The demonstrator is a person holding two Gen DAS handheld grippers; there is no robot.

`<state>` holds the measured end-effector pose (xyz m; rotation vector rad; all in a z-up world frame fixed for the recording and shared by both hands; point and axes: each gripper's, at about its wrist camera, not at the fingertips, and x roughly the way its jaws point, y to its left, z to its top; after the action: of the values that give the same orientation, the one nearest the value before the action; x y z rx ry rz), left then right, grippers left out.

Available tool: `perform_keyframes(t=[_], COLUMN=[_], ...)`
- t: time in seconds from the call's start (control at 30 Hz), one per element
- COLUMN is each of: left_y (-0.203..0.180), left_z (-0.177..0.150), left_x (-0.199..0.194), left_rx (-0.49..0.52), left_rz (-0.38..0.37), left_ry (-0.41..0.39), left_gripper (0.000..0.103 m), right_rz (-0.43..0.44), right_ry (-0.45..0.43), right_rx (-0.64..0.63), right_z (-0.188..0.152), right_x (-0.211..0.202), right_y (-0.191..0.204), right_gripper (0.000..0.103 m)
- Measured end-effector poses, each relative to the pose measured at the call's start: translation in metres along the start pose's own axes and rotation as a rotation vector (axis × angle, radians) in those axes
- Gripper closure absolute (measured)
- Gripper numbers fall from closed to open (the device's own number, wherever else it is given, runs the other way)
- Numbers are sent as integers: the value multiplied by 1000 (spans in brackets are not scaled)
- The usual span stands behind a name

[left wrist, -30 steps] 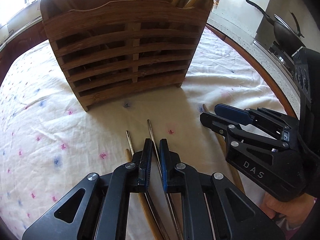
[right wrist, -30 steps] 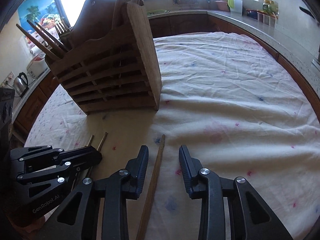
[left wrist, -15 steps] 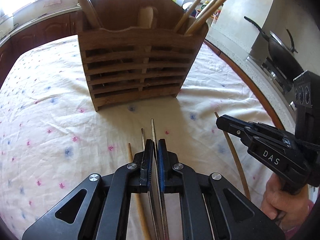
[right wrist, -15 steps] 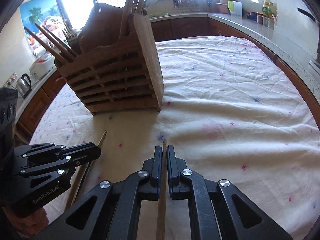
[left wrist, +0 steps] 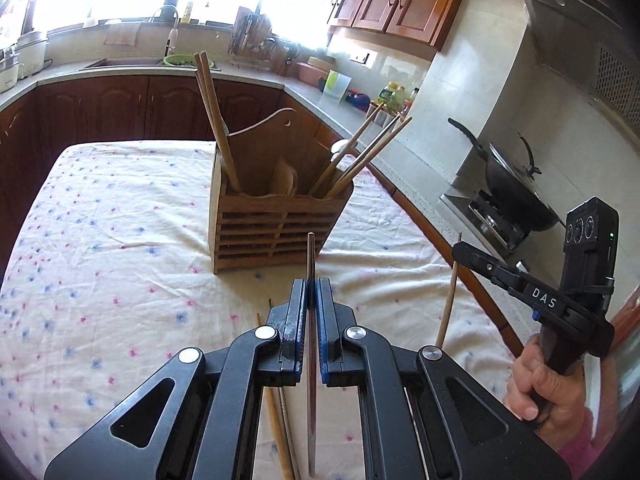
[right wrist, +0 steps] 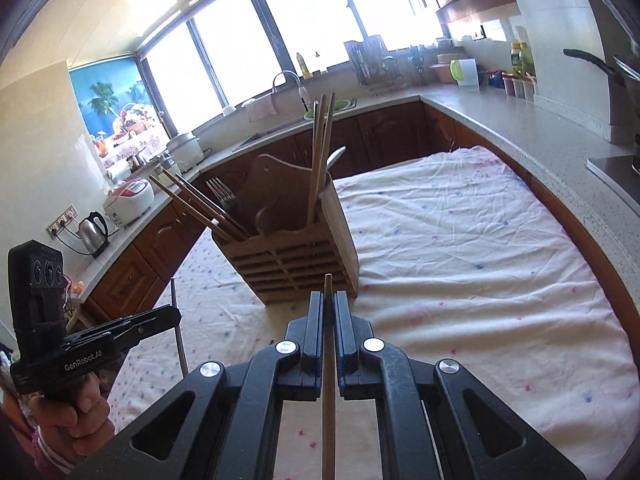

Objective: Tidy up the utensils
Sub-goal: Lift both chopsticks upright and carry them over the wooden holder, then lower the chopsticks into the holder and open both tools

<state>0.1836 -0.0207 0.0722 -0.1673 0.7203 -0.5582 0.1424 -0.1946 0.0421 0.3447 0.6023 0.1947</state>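
A slatted wooden utensil holder (left wrist: pixel 276 224) stands on the cloth-covered table, also in the right wrist view (right wrist: pixel 292 256). It holds chopsticks, a spoon and a fork. My left gripper (left wrist: pixel 311 292) is shut on a dark metal chopstick (left wrist: pixel 310 264), lifted above the table in front of the holder. My right gripper (right wrist: pixel 329 304) is shut on a wooden chopstick (right wrist: pixel 328 292), also raised; it shows from the side in the left wrist view (left wrist: pixel 460 248). Two more chopsticks (left wrist: pixel 276 412) lie on the cloth under my left gripper.
The table (left wrist: pixel 100 280) has a white floral cloth. A kitchen counter (right wrist: pixel 520 120) wraps around behind and to the right. A wok on a stove (left wrist: pixel 516 188) sits at the right. A kettle (right wrist: pixel 94 232) and rice cooker stand at the left.
Both grippers closed on their chopsticks and lifted them off the cloth. Both rose and drew back from the holder, so more of the kitchen shows.
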Motion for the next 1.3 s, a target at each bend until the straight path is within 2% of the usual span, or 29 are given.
perform_keyframes(t=[0.33, 1.0, 1.3], left_y=[-7, -7, -16], left_z=[13, 53, 94], left_x=[-28, -45, -51], left_rx=[18, 29, 88], left_rz=[-9, 30, 87], left_ry=[-76, -198, -301], left_gripper=[99, 99, 99], right_rz=[14, 23, 34], right_ry=[-112, -185, -280], right_rx=[-27, -50, -60], right_z=[25, 52, 92], right_x=[-38, -36, -37], right_y=[16, 23, 32], right_gripper=[98, 98, 98])
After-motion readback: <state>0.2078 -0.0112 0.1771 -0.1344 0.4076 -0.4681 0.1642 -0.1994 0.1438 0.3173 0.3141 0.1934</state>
